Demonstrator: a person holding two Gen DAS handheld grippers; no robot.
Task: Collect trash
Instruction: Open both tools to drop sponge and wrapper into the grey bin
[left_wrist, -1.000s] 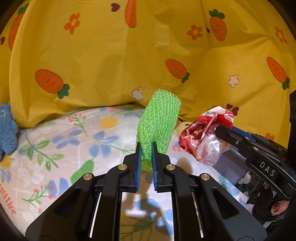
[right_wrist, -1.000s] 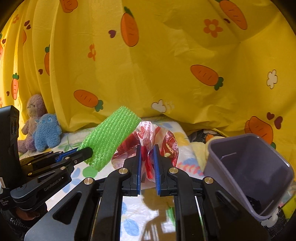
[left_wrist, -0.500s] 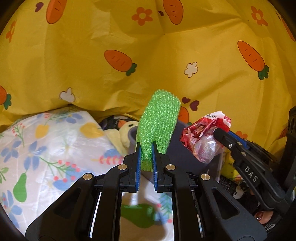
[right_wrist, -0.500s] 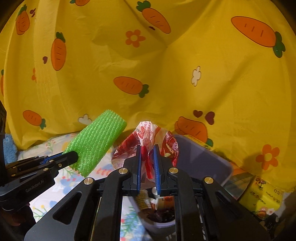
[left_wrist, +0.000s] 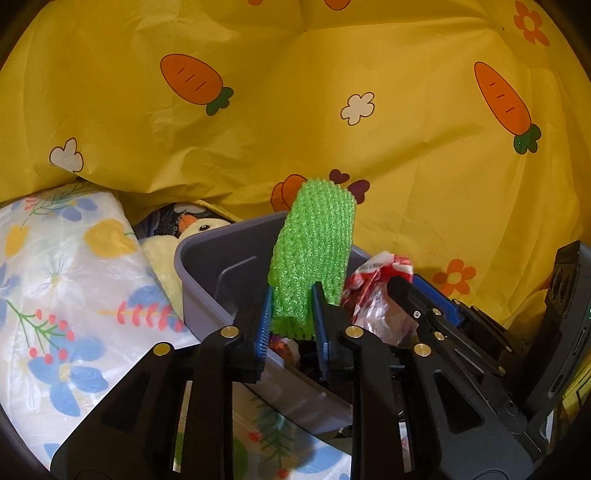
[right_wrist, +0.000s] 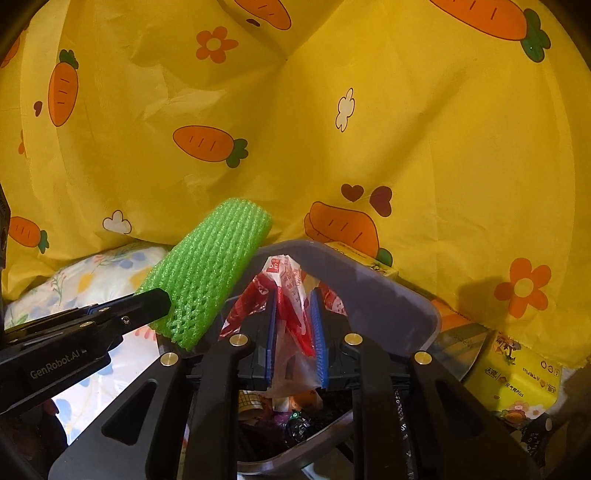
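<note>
I see my left gripper (left_wrist: 291, 325) over the grey bin (left_wrist: 207, 273), its jaws just opening, the green foam net (left_wrist: 314, 251) upright between the loosened pads. My right gripper (right_wrist: 297, 336) (also just opening) has the red-and-white wrapper (right_wrist: 288, 295) between its parted pads, above the bin's trash

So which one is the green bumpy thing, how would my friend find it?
Look below the yellow carrot cloth for the grey bin. Above its left rim, the green foam net stands between the left gripper's fingers. Its neighbour, the red and white wrapper, is shiny and crinkled; only the net is bright green, soft and knobbly like a sleeve.
</note>
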